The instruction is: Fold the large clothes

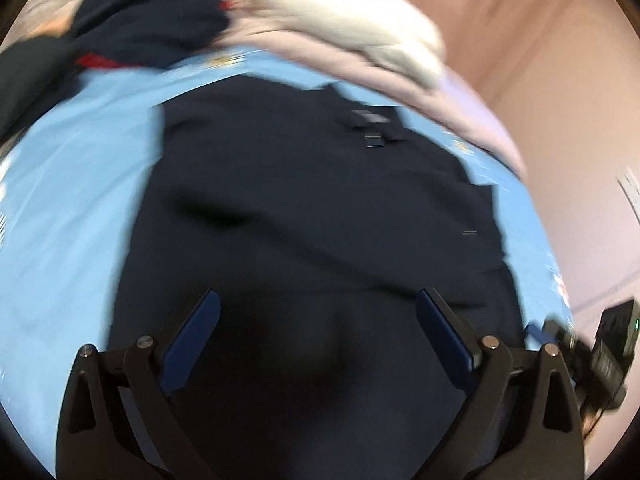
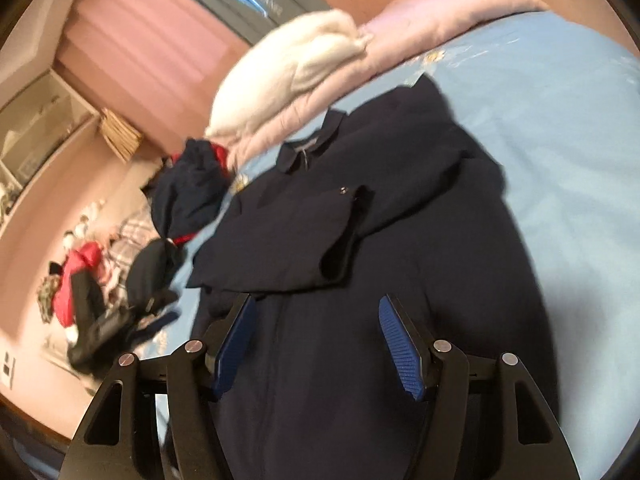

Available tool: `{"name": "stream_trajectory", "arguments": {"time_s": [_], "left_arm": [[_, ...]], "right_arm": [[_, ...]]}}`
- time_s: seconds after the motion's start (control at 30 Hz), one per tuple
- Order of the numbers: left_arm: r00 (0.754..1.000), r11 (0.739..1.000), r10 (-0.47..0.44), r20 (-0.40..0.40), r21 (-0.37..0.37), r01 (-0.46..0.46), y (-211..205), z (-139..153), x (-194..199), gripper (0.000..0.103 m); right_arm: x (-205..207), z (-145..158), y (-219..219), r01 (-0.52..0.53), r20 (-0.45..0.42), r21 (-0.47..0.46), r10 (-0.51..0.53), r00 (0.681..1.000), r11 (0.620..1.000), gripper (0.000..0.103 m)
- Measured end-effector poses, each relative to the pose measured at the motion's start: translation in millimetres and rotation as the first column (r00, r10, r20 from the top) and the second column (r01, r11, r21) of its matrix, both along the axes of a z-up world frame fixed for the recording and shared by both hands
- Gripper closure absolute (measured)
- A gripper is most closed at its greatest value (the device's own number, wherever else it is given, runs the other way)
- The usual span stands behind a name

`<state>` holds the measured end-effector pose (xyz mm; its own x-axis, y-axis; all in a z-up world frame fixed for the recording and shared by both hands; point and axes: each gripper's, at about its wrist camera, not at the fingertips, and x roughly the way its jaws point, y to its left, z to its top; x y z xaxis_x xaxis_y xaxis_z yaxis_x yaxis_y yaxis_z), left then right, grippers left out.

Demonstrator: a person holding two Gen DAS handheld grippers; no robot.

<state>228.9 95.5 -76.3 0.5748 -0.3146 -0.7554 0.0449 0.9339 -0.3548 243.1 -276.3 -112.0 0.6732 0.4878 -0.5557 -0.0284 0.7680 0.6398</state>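
We hold 2 grippers above a dark navy coat (image 2: 360, 264) that lies spread on a light blue bedsheet (image 2: 560, 128), its collar (image 2: 310, 142) towards a pink quilt (image 2: 420, 24) and a white pillow (image 2: 296, 68). Our left gripper (image 1: 318, 300) has its jaws wide apart, empty. Our right gripper (image 2: 318, 308) is likewise spread, gripping nothing. A crumpled navy and red garment (image 2: 192, 184) sits beside the coat's shoulder.
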Motion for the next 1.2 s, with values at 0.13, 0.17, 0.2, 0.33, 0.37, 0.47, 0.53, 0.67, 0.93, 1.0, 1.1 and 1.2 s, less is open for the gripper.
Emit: {"name": "stream_trajectory", "arguments": {"time_s": [0.13, 0.17, 0.2, 0.33, 0.37, 0.47, 0.53, 0.67, 0.93, 1.0, 1.1, 1.2], "left_arm": [[0.994, 0.994, 0.107, -0.024, 0.001, -0.107, 54, -22, -31, 0.004], [0.992, 0.992, 0.123, -0.026, -0.004, -0.123, 62, -24, -37, 0.004], [0.989, 0.990, 0.142, -0.033, -0.009, -0.142, 70, -29, -43, 0.004], [0.982, 0.984, 0.175, -0.070, -0.029, -0.177, 94, -40, -61, 0.004], [0.981, 0.983, 0.178, -0.077, -0.039, -0.181, 98, -42, -63, 0.004], [0.982, 0.982, 0.173, -0.076, -0.066, -0.178, 101, -45, -65, 0.004], [0.984, 0.983, 0.161, -0.079, -0.075, -0.167, 94, -47, -63, 0.004], [0.987, 0.987, 0.126, -0.098, -0.085, -0.135, 88, -54, -65, 0.004], [0.992, 0.997, 0.082, -0.091, -0.003, -0.082, 72, -54, -62, 0.004], [0.993, 0.997, 0.082, -0.088, 0.009, -0.081, 70, -55, -61, 0.004], [0.993, 0.996, 0.086, -0.085, 0.022, -0.085, 68, -56, -62, 0.004], [0.993, 0.996, 0.086, -0.076, 0.044, -0.083, 66, -54, -66, 0.004]], "right_arm": [[48, -23, 13, 0.008, -0.111, 0.034, -0.004, 0.994, 0.999, 0.038], [56, -28, 17, 0.018, -0.135, 0.033, -0.013, 0.991, 0.999, 0.038], [63, -33, 21, 0.017, -0.159, 0.038, -0.011, 0.987, 0.999, 0.038], [79, -33, 43, -0.015, -0.182, -0.005, 0.013, 0.983, 1.000, 0.093], [79, -24, 48, -0.018, -0.153, -0.034, 0.012, 0.988, 0.999, 0.095], [69, 16, 51, 0.005, 0.018, -0.163, -0.002, 1.000, 0.987, 0.096], [70, 26, 47, 0.053, 0.075, -0.256, -0.035, 0.997, 0.965, 0.096], [89, -6, 31, 0.089, -0.047, -0.385, -0.116, 0.992, 0.918, 0.096], [61, 21, 37, 0.232, 0.107, -0.573, -0.209, 0.972, 0.786, 0.047], [55, 29, 42, 0.236, 0.182, -0.548, -0.161, 0.970, 0.803, 0.047], [72, 12, 42, 0.110, 0.111, -0.490, -0.063, 0.992, 0.865, 0.047], [91, -28, 40, 0.046, -0.023, -0.507, -0.067, 0.997, 0.861, 0.051]]}}
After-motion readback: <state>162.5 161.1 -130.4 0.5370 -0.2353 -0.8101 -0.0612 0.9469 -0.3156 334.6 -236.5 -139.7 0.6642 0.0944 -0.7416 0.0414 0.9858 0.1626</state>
